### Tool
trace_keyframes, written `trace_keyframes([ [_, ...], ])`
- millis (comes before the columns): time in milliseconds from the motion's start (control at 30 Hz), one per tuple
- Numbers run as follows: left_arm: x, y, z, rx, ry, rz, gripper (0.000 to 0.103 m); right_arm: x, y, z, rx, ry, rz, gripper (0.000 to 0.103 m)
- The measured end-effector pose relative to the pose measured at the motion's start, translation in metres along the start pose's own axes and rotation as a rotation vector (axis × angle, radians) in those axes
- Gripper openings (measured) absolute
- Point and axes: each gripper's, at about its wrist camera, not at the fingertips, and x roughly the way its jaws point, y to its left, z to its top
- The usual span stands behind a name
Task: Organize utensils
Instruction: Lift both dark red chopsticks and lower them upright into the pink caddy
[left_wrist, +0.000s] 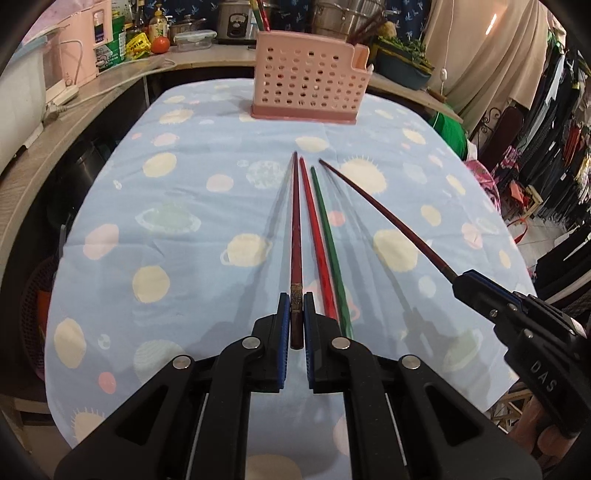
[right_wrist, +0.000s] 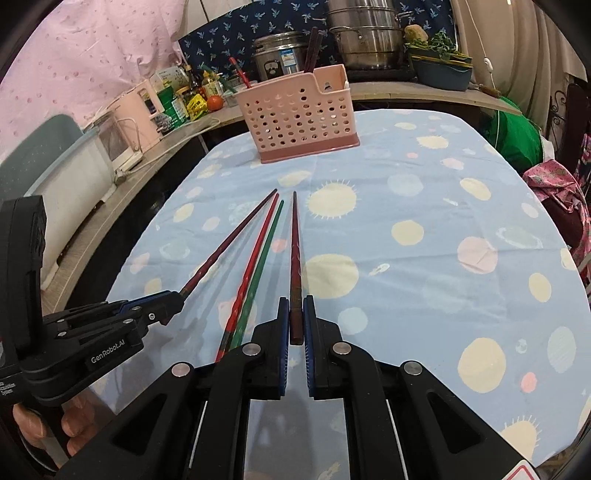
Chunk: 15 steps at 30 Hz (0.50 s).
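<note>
My left gripper (left_wrist: 296, 295) is shut on the thick end of a dark red chopstick (left_wrist: 295, 229), which is lifted off the cloth and points away toward the holder. My right gripper (right_wrist: 296, 299) is shut on a second dark red chopstick (right_wrist: 295, 251), also raised. Each view shows the other gripper too: the right gripper (left_wrist: 460, 278) at the right with its chopstick (left_wrist: 384, 214), the left gripper (right_wrist: 179, 295) at the left with its own (right_wrist: 229, 240). A red chopstick (left_wrist: 314, 229) and a green chopstick (left_wrist: 327, 236) lie side by side on the cloth between them. A pink perforated utensil holder (left_wrist: 310, 74) stands at the table's far end with chopsticks in it.
The table wears a light blue cloth (left_wrist: 184, 206) with planet prints. Behind it runs a wooden counter (left_wrist: 110, 85) with bottles, a tomato, a rice cooker (right_wrist: 280, 55) and steel pots. Clothes hang at the right, and a green bag (right_wrist: 517, 136) sits by the table's far right edge.
</note>
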Motion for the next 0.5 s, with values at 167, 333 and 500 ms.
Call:
trace_keyframes([
  [167, -0.020, 0.001, 0.019, -0.007, -0.054, -0.008, 0.007, -0.019, -0.012, 0.024, 0.029, -0.067, -0.004, 0.007],
  [333, -0.036, 0.001, 0.039, -0.009, -0.109, -0.008, 0.007, -0.034, -0.022, 0.047, 0.065, -0.124, 0.002, 0.007],
  [500, -0.049, 0.003, 0.064, -0.015, -0.167, 0.000, 0.007, -0.045, -0.027, 0.067, 0.079, -0.172, 0.001, 0.007],
])
